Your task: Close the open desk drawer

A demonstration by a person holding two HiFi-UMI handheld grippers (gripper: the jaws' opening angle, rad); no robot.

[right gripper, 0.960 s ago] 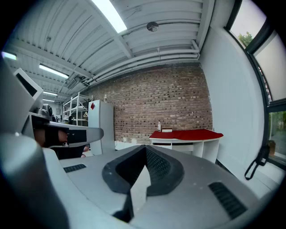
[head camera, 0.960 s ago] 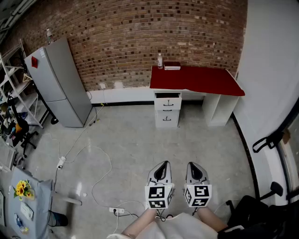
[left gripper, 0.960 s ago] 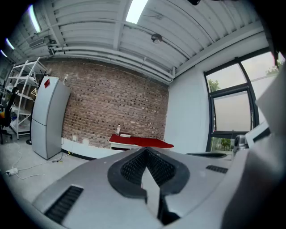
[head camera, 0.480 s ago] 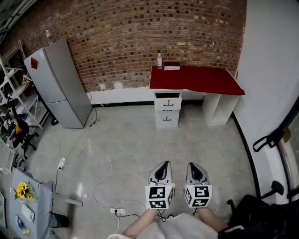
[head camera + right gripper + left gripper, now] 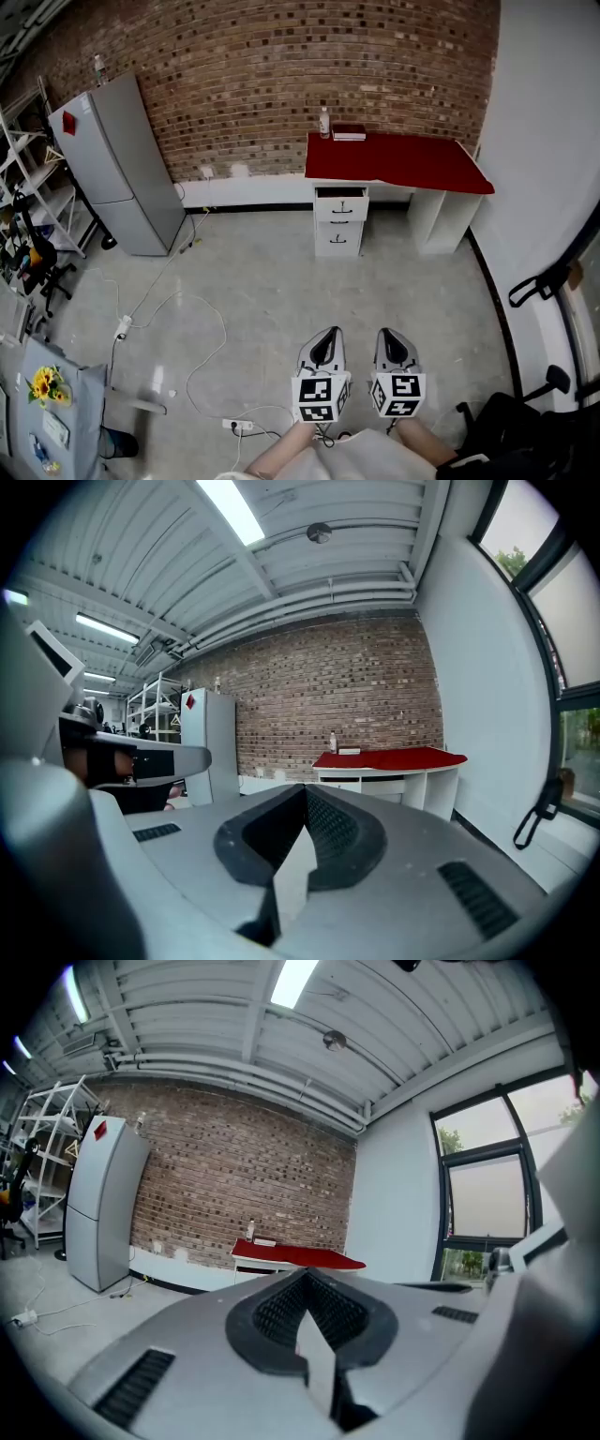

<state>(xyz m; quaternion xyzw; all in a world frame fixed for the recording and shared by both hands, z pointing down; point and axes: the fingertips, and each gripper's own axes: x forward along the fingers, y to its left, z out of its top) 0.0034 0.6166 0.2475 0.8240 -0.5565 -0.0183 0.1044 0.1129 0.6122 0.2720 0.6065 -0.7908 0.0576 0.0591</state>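
At 12 o'clock by the brick wall [image 5: 281,84], spotting top drawer [image 5: 340,193] open under red table [image 5: 403,159]. Holding left hand-held gripper [image 5: 324,331] and right hand-held gripper [image 5: 390,333] at 6 o'clock, jaws pressed together, empty. Likely needing walking up, then pushing drawer front squarely.

The left tool [image 5: 325,334] and right tool [image 5: 391,336] are grey tapered shells with black ribbed pads [image 5: 281,1312]; each bears a cube [image 5: 319,397] of black-and-white square markers.
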